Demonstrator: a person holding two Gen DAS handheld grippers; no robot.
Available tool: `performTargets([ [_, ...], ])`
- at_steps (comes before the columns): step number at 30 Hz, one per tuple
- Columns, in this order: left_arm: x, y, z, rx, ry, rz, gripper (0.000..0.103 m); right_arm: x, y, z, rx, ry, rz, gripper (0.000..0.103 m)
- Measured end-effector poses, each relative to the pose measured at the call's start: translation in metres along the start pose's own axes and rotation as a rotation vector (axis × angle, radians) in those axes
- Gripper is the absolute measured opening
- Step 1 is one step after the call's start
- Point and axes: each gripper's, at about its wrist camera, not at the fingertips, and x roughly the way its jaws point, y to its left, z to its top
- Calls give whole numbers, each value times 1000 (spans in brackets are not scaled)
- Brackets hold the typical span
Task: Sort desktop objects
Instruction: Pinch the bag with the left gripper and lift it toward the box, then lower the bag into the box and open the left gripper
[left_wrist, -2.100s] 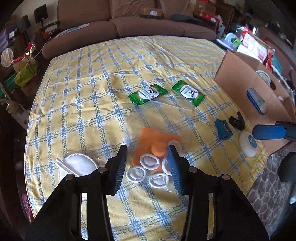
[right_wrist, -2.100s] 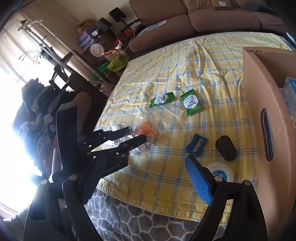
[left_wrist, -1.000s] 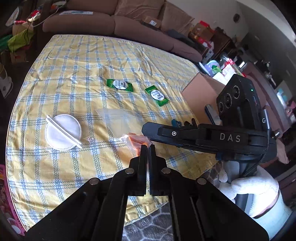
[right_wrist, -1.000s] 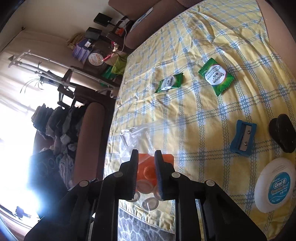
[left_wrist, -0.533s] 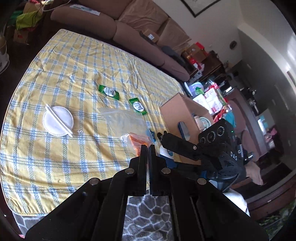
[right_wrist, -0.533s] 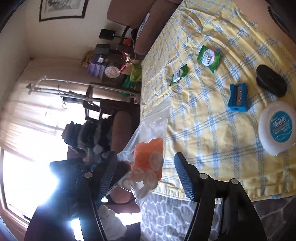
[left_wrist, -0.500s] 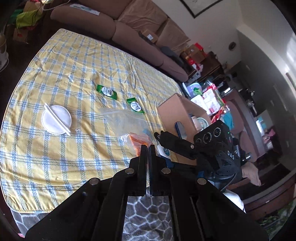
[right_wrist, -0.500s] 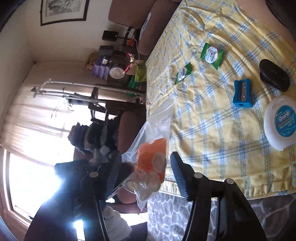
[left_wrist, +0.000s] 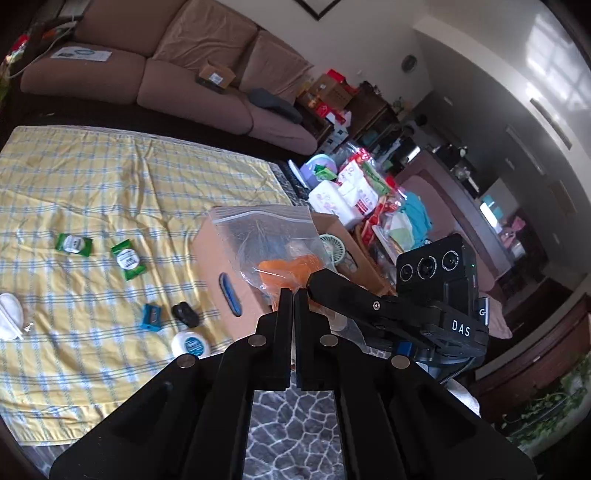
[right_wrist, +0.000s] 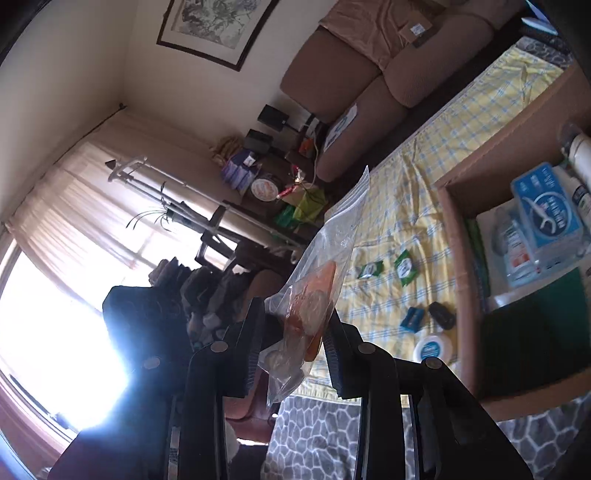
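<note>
The left gripper (left_wrist: 292, 295) is clamped tight on the clear zip bag (left_wrist: 271, 236) of orange and white pieces, held up over the cardboard box (left_wrist: 210, 254). The right gripper (right_wrist: 293, 321), marked "DAS" on its body, has just been closing its jaws, with the bag between them; whether the pads press it I cannot tell. At nine o'clock on the checked cloth (left_wrist: 92, 192) lie a floss case (left_wrist: 191, 343), blue sharpener (left_wrist: 151, 316) and green sachets (left_wrist: 128, 259); their print is unreadable.

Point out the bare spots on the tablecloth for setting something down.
Widest bare stretch: tablecloth from the green packets toward the sofa. Another runs along the near hem. Crowded beside the cardboard box: sharpener, black object, floss.
</note>
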Motion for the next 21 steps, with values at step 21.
performTargets([
  [21, 299, -122, 2, 235, 356, 222, 2, -163, -175, 92, -44, 154, -701, 31],
])
